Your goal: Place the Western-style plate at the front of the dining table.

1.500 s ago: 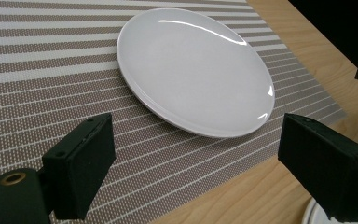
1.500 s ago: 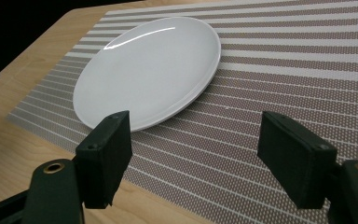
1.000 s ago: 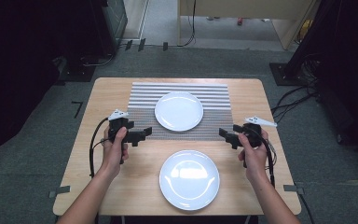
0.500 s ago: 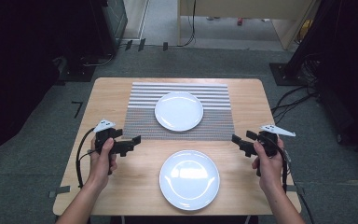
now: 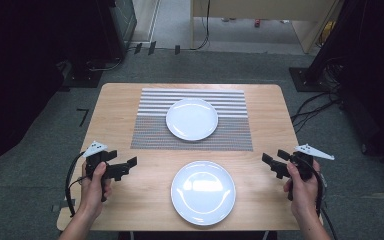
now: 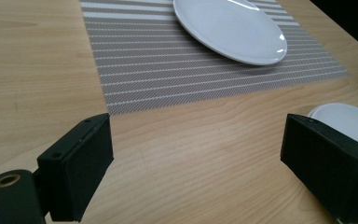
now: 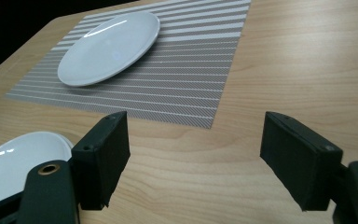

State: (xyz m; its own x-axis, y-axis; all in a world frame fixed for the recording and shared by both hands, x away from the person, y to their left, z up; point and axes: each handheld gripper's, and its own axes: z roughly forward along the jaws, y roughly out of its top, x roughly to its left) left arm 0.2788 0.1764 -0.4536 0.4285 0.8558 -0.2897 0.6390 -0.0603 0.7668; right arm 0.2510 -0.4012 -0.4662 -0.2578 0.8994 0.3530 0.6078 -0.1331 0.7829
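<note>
**Wooden tabletop, two white plates, both hand-held grippers empty**

Grey carpeted room, dark equipment at the sides, cables on the floor. Pale wooden tabletop (image 5: 115, 125) carrying a striped grey placemat (image 5: 150, 130). Far plate (image 5: 192, 118) centred on the placemat; near plate (image 5: 203, 192) on bare wood by the front edge, well apart from the far one.

Left hand-held gripper (image 5: 128, 165) out at the left side of the near plate, jaws spread, nothing between them. Right hand-held gripper (image 5: 270, 162) out at the right side, likewise spread and empty. Both pointing inward toward the near plate, neither touching it.

Likely step: closing in on the near plate from both flanks. To do well: keep jaws low and level with the rim, slide one jaw under the lip and one over, pinch at the edge only, match height on both sides so the plate lifts flat. Risk, as a guess: glazed rim slipping if pinched shallow.

Left gripper view: jaws wide over bare wood, corner of the placemat (image 6: 168, 70) ahead, far plate (image 6: 230, 28) beyond, sliver of near plate (image 6: 349, 119) behind the right-hand jaw. Right gripper view: same spread, near plate (image 7: 23, 158) at lower left, far plate (image 7: 109, 46) up left. Gripper views give jaw gap and rim closeness; high view gives overall layout, both forearms, the floor.
</note>
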